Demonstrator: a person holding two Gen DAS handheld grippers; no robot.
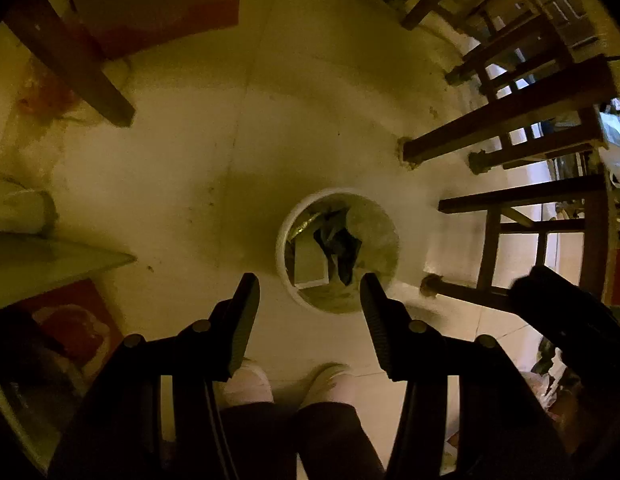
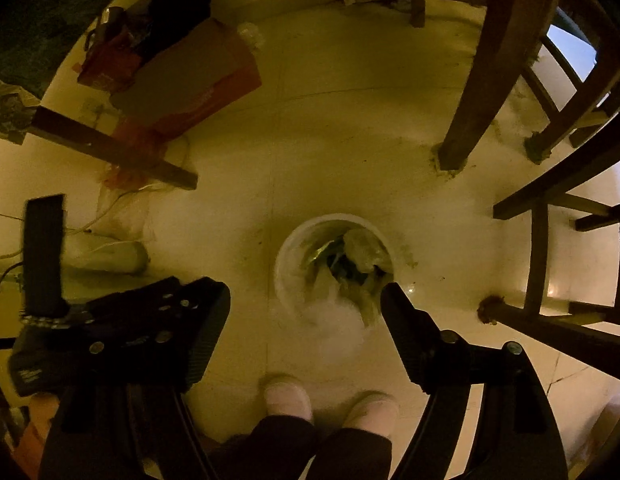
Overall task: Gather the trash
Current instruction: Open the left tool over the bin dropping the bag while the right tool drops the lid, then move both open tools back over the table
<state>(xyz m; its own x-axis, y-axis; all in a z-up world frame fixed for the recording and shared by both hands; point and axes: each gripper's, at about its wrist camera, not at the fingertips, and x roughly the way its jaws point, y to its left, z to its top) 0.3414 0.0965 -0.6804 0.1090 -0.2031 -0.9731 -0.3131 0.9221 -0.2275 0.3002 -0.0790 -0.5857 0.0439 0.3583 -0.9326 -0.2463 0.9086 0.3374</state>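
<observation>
Two grippers are pointing steeply down at a pale floor (image 1: 329, 92), and a round white bin (image 1: 337, 251) is standing on that floor below them. In the left wrist view the left gripper (image 1: 310, 312) is holding its fingers (image 1: 246, 320) apart, with nothing between them. The bin is lying just beyond the fingertips, a little toward the right finger, whose tip is overlapping the bin's near rim in the picture. Inside the bin, trash (image 1: 337, 248) is lying: a dark crumpled bag, a pale flat piece and something shiny.

In the right wrist view the right gripper (image 2: 306, 312) is also holding its fingers (image 2: 409, 332) apart, and no thing is pressed between them. The bin (image 2: 286, 276) is lying between the two fingertips and just ahead of them, closer to the right finger. A blurred white mass (image 2: 333, 320) is showing over the near rim of the bin, in the gap between the fingers; I cannot tell whether it is touching the bin. The trash (image 2: 357, 256) is filling the far part of the bin.

The left gripper (image 2: 122, 312) is showing at the left side of the right gripper's left finger. Below the fingers, two feet in pale slippers (image 2: 288, 396) are standing on the floor. Dark wooden chair legs (image 2: 485, 80) are standing to the right of the fingers.
</observation>
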